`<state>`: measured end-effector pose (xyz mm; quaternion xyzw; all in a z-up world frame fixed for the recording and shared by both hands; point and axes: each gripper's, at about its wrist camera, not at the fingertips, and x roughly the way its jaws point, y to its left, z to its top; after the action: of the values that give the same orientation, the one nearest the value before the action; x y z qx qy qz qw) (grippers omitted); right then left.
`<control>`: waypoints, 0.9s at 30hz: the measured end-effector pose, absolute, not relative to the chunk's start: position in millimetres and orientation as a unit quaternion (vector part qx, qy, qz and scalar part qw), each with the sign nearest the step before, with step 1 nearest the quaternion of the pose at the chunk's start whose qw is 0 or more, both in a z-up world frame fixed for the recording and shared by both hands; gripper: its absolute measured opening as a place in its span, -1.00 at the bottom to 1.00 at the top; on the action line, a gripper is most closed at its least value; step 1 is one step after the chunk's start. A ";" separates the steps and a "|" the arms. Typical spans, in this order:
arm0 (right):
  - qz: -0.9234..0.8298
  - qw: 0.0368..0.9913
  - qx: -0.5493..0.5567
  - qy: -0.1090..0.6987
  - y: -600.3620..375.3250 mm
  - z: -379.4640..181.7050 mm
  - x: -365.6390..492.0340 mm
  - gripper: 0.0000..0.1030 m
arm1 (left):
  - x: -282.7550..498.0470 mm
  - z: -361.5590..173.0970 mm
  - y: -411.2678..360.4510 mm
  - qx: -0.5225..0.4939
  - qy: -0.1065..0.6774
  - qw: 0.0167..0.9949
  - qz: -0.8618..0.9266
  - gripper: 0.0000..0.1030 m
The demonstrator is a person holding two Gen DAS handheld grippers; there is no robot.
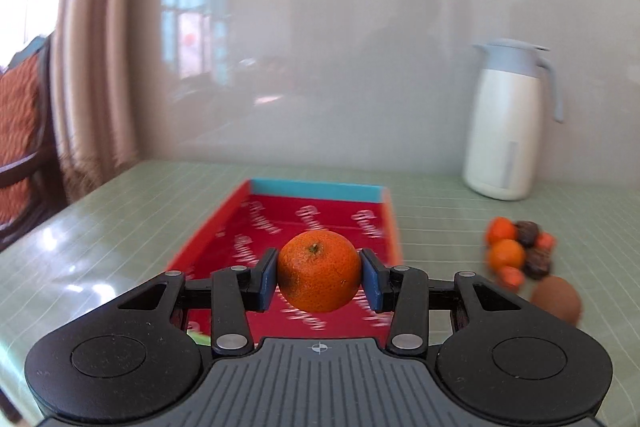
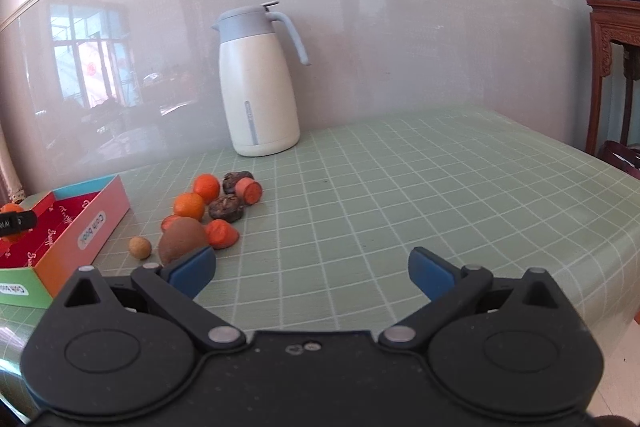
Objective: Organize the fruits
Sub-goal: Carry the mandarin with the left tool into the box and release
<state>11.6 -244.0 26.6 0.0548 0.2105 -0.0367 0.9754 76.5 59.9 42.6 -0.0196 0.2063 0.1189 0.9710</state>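
The left tongs (image 1: 320, 277) are clamping a tangerine (image 1: 319, 271) at centre frame above the red box (image 1: 320, 223), so lowering it gently inside before releasing seems wise, while the right tongs (image 2: 312, 273) are hanging apart, empty.

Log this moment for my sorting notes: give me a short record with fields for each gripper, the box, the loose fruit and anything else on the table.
left gripper: shut on a tangerine, held above the box
right gripper: open, nothing between its pads, over the green table
box: open, red lining, no fruit visible in it
loose fruit pile: beside the box, on the table
brown kiwi: nearest the right gripper
thermos jug: upright by the wall
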 end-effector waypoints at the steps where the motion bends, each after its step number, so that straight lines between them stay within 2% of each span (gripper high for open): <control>1: -0.034 0.975 0.052 0.211 -240.8 26.6 12.9 1.00 | 79.2 40.0 69.1 -0.025 0.211 0.968 0.132 -0.16; 9: -0.011 0.975 0.041 0.218 -218.7 25.1 19.4 1.00 | 95.1 19.8 105.8 -0.055 0.265 0.945 0.182 -0.16; 19: 0.012 0.973 0.040 0.228 -204.7 22.5 25.1 1.00 | 96.1 18.1 105.6 -0.049 0.271 0.941 0.196 -0.15; 21: 0.017 0.972 0.038 0.229 -202.3 21.6 26.1 1.00 | 94.7 19.0 105.9 -0.050 0.270 0.941 0.198 -0.07; 24: 0.022 0.972 0.032 0.233 -198.7 20.0 28.4 1.00 | 89.2 22.5 105.9 -0.053 0.258 0.944 0.201 0.27; 27: 0.025 0.970 0.023 0.240 -193.7 19.2 34.2 1.00 | 79.4 28.6 103.8 -0.046 0.236 0.950 0.197 0.38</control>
<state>34.2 -193.7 19.2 0.0229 0.2403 0.0254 0.9701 79.4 103.8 28.6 -0.0460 0.2360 0.1969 0.9505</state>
